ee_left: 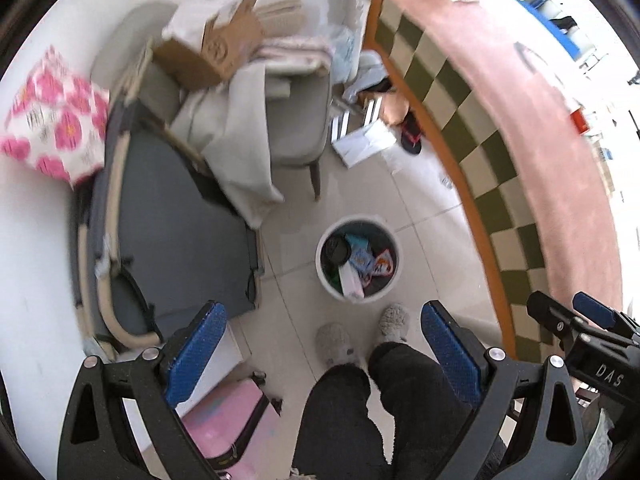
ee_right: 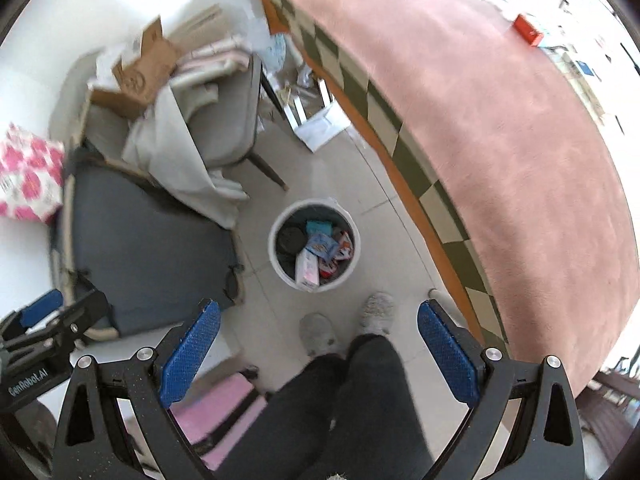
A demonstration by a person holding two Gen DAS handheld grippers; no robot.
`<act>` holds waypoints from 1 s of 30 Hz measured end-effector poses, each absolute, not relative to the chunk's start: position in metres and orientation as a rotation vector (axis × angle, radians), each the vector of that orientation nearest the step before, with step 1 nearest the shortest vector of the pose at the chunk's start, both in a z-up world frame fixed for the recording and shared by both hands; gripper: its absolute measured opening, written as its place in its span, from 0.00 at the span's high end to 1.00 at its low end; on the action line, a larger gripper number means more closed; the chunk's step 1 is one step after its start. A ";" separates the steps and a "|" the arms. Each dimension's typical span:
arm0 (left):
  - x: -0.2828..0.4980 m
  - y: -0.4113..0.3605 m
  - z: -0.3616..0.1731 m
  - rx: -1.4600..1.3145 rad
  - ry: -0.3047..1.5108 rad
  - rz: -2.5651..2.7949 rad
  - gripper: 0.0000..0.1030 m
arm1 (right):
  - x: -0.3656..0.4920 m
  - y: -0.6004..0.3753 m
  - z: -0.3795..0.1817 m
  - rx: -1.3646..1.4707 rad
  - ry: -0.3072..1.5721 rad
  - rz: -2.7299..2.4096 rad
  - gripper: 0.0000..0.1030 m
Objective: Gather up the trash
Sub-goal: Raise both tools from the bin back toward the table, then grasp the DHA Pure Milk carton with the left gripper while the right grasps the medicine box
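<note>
White tiled floor fills the middle of both downward-looking views. On it stands a round white trash bin, already holding several pieces of trash: colourful wrappers, a pale carton and a dark round lid. The bin sits just beyond the feet of a person wearing grey fuzzy slippers and dark trousers.

The left tongs are spread wide apart, their blue pads framing the slippers, with nothing between them. The right tongs are likewise wide apart and carry nothing. Each pair shows at the edge of the other's view, so they are held side by side above the floor near the bin.

To the right runs a desk covered in a pink cloth, with a green and cream checked edge above an orange border. A small red box lies on its far part.

To the left of the bin is a grey cushioned seat. Beyond it stands a grey chair piled with pale fabric and a cardboard box. A pink and white flowered cushion lies at the far left. Loose white papers lie on the floor past the chair.
</note>
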State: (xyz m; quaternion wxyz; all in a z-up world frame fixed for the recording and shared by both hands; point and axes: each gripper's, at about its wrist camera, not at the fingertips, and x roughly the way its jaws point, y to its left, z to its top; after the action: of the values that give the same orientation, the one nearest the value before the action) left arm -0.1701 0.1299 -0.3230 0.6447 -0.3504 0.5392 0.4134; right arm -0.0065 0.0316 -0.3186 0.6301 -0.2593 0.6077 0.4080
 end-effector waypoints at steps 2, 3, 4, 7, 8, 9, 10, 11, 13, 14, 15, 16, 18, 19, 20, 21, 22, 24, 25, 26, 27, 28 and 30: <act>-0.152 0.136 -0.306 -0.760 1.204 0.935 0.03 | 0.008 0.033 -0.304 -0.541 1.392 0.925 0.03; -0.140 0.139 -0.298 -0.740 1.192 0.928 0.03 | 0.017 0.033 -0.296 -0.516 1.389 0.917 0.03; -0.126 0.144 -0.290 -0.719 1.179 0.919 0.03 | 0.028 0.035 -0.290 -0.493 1.385 0.911 0.03; -0.082 0.152 -0.273 -0.654 1.163 0.879 0.03 | 0.077 0.036 -0.270 -0.430 1.360 0.860 0.03; -0.060 0.154 -0.267 -0.622 1.161 0.857 0.03 | 0.091 0.034 -0.266 -0.414 1.358 0.844 0.03; -0.040 0.156 -0.264 -0.591 1.163 0.841 0.03 | 0.106 0.033 -0.262 -0.396 1.357 0.827 0.03; -0.017 0.157 -0.260 -0.555 1.162 0.820 0.03 | 0.125 0.031 -0.259 -0.385 1.356 0.805 0.03; 0.005 0.159 -0.257 -0.520 1.163 0.801 0.03 | 0.149 0.028 -0.258 -0.387 1.355 0.775 0.03; 0.054 0.163 -0.255 -0.460 1.174 0.757 0.03 | 0.190 0.023 -0.258 -0.383 1.361 0.727 0.03; 0.080 0.164 -0.255 -0.429 1.182 0.734 0.03 | 0.221 0.021 -0.260 -0.397 1.370 0.699 0.03; 0.111 0.165 -0.257 -0.394 1.193 0.711 0.03 | 0.238 0.019 -0.264 -0.407 1.375 0.684 0.03; 0.136 0.165 -0.260 -0.369 1.202 0.687 0.03 | 0.270 0.017 -0.268 -0.419 1.385 0.659 0.03; 0.194 0.164 -0.266 -0.306 1.222 0.627 0.03 | 0.311 0.012 -0.275 -0.421 1.398 0.623 0.03; 0.221 0.163 -0.271 -0.272 1.234 0.595 0.03 | 0.341 0.007 -0.282 -0.422 1.402 0.592 0.03; 0.253 0.161 -0.277 -0.237 1.251 0.553 0.03 | 0.358 0.004 -0.287 -0.427 1.404 0.572 0.03; 0.275 0.159 -0.284 -0.217 1.265 0.517 0.03 | 0.381 0.001 -0.294 -0.435 1.409 0.545 0.03; 0.301 0.156 -0.291 -0.195 1.280 0.477 0.03 | 0.395 -0.001 -0.299 -0.439 1.414 0.533 0.03; 0.349 0.149 -0.309 -0.149 1.320 0.394 0.03 | 0.435 -0.008 -0.316 -0.437 1.442 0.487 0.03; 0.371 0.145 -0.322 -0.123 1.348 0.350 0.03 | 0.451 -0.011 -0.323 -0.430 1.456 0.474 0.03; 0.392 0.141 -0.333 -0.107 1.374 0.307 0.03 | 0.463 -0.014 -0.330 -0.425 1.466 0.462 0.03; 0.413 0.137 -0.347 -0.092 1.408 0.257 0.04 | 0.479 -0.017 -0.337 -0.417 1.478 0.445 0.03; 0.428 0.134 -0.358 -0.073 1.431 0.223 0.04 | 0.486 -0.019 -0.341 -0.412 1.485 0.436 0.03; 0.452 0.128 -0.377 -0.038 1.472 0.159 0.04 | 0.506 -0.022 -0.355 -0.399 1.511 0.415 0.03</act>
State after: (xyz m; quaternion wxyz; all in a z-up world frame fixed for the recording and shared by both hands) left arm 0.4521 0.1275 -0.3770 0.7382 -0.0172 0.6704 0.0724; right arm 0.5064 -0.0225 -0.3555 0.6905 -0.1786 0.6759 0.1854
